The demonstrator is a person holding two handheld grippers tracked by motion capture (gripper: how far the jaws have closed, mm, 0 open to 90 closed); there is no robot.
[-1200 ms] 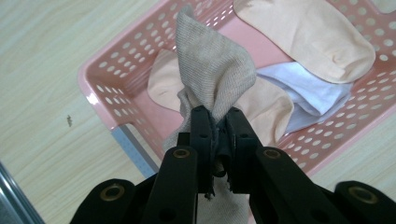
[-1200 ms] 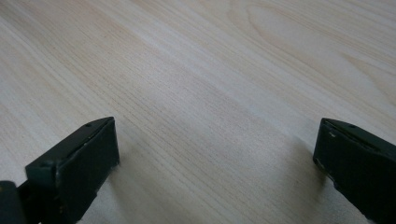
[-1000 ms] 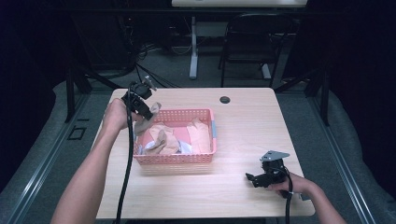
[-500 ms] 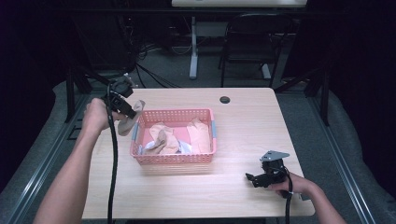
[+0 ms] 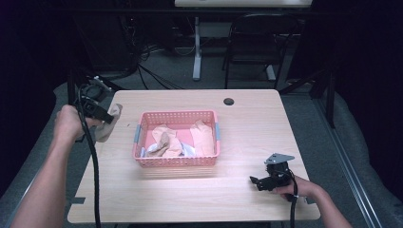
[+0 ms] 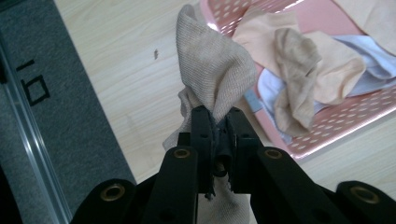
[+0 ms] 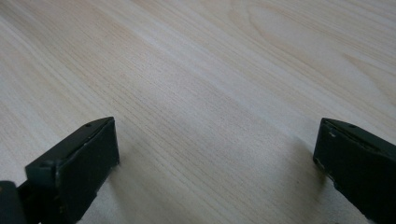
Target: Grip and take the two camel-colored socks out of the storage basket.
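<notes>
My left gripper [image 5: 108,118] is shut on a tan sock [image 5: 107,128], which hangs over the table's left edge, to the left of the pink basket [image 5: 177,164]. In the left gripper view the sock [image 6: 212,74] bunches up out of the closed jaws of the left gripper [image 6: 215,116], with the basket [image 6: 336,135] to the right. Several more socks [image 5: 166,142] in tan, peach and white lie in the basket. My right gripper [image 5: 259,181] rests open on the table near the front right. The right gripper [image 7: 215,149] has bare wood between its wide-apart jaws.
The wooden table [image 5: 204,199] has a dark cable hole [image 5: 228,101] at the back. Grey floor [image 6: 51,140] lies past the left edge. A cable [image 5: 92,171] trails from the left gripper. A chair [image 5: 256,52] and desk legs stand beyond the table.
My left hand has carried the tan sock out of the basket's left end and leftward past the table's edge. The right gripper has stayed where it was.
</notes>
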